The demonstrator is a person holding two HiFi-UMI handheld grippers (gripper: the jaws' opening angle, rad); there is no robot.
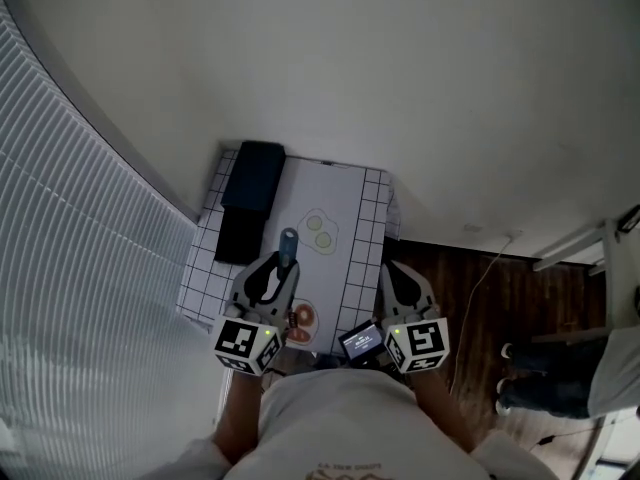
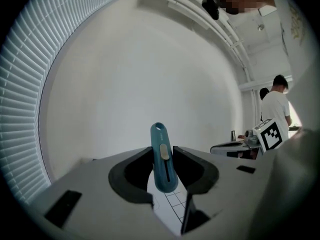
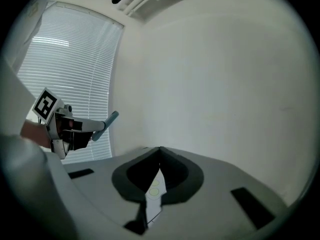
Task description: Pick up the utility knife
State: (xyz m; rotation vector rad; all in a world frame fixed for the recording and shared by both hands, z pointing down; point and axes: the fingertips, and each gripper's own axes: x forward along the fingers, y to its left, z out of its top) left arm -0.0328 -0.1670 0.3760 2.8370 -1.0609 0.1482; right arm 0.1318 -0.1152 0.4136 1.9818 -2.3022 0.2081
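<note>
the left gripper (image 1: 281, 271) is clamped on the blue knife (image 2: 162, 159), pinched near its middle so it points out past the tips and cannot tip over. the table (image 1: 372, 218) lies below the tips, so the pick-up looks done. the right gripper (image 3: 160, 151) beside it has its jaws together and empty, probably kept aside as spare.

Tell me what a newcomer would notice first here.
The teal knife stands out, clamped in the left gripper above the small checked table. The right gripper beside it is shut and empty. A dark case lies along the table's left side.
</note>
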